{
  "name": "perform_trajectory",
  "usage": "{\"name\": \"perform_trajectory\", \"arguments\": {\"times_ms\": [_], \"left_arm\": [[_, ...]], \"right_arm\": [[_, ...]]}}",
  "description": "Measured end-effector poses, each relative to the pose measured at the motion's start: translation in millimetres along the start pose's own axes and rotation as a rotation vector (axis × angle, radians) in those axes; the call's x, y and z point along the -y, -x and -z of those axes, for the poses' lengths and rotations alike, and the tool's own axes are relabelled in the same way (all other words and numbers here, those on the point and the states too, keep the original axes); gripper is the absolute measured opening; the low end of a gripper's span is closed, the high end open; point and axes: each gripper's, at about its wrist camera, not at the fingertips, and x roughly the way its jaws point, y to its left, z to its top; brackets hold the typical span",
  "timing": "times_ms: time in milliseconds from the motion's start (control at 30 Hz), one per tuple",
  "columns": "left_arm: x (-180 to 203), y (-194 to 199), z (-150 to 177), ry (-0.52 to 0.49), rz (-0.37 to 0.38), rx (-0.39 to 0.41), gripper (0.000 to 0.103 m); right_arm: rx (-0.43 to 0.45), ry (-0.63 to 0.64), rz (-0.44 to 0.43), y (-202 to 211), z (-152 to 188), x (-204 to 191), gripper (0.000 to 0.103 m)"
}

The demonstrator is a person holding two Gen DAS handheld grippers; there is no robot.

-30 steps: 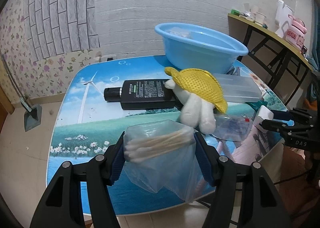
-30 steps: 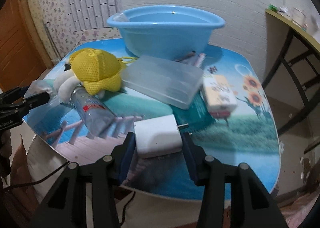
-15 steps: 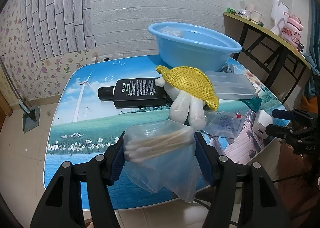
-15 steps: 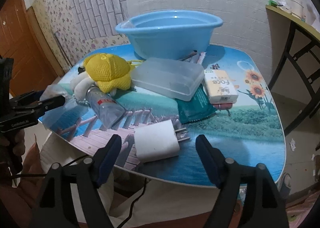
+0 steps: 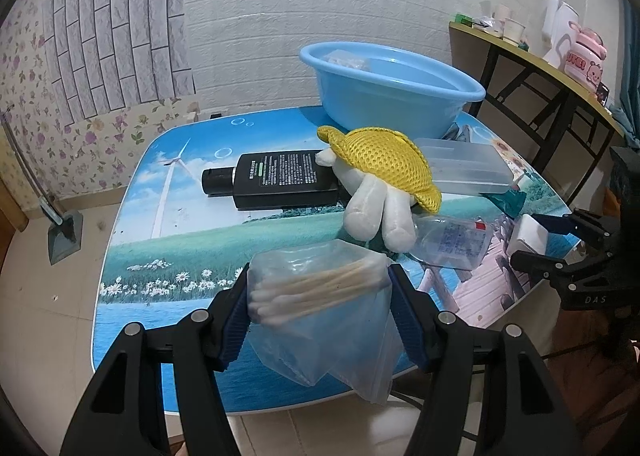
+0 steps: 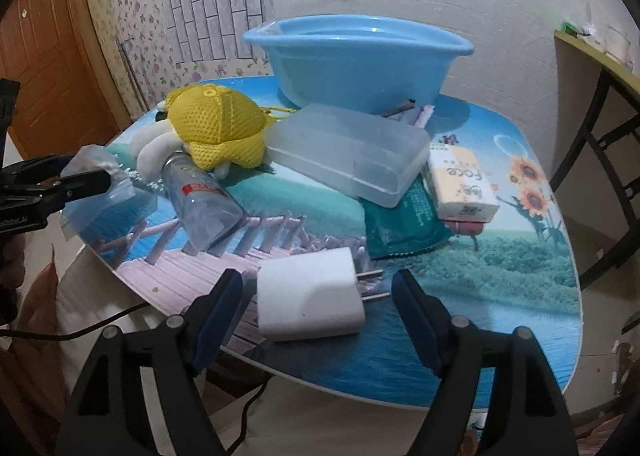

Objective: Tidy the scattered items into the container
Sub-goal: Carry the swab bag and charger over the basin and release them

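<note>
My right gripper (image 6: 318, 314) has let go; white charger (image 6: 310, 298) lies loose, needs regrasping. Left gripper (image 5: 320, 310) clamps cotton-swab bag (image 5: 320, 296).

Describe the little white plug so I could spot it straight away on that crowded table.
Start at the big blue basin at the far side of the picture-printed table, then come straight toward the near edge. There, past the clear plastic box and the green packet, lies the white plug. It is the only plain white block, with two metal prongs sticking out.
</note>
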Motion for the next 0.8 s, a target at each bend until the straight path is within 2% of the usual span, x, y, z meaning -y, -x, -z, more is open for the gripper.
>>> {"name": "perform_trajectory", "arguments": {"times_ms": [33, 100, 267, 333, 567, 800], "left_arm": [[0, 0, 0, -0.001, 0.000, -0.001, 0.063], [0, 0, 0, -0.002, 0.001, -0.002, 0.063], [1, 2, -2, 0.003, 0.006, -0.007, 0.063], [1, 7, -6, 0.014, 0.033, -0.001, 0.063], [7, 23, -30, 0.015, 0.069, 0.052, 0.063], [19, 22, -64, -0.024, 0.090, 0.108, 0.063]], "right_arm": [[-0.002, -0.005, -0.007, -1, 0, 1, 0.076], [0.003, -0.010, -0.009, 0, 1, 3, 0.062], [0.006, -0.001, -0.007, 2, 2, 2, 0.061], [0.005, -0.001, -0.003, 4, 1, 1, 0.061], [0.077, 0.000, -0.027, 25, -17, -5, 0.061], [0.152, -0.014, -0.044, 41, -47, -1, 0.061]]}}
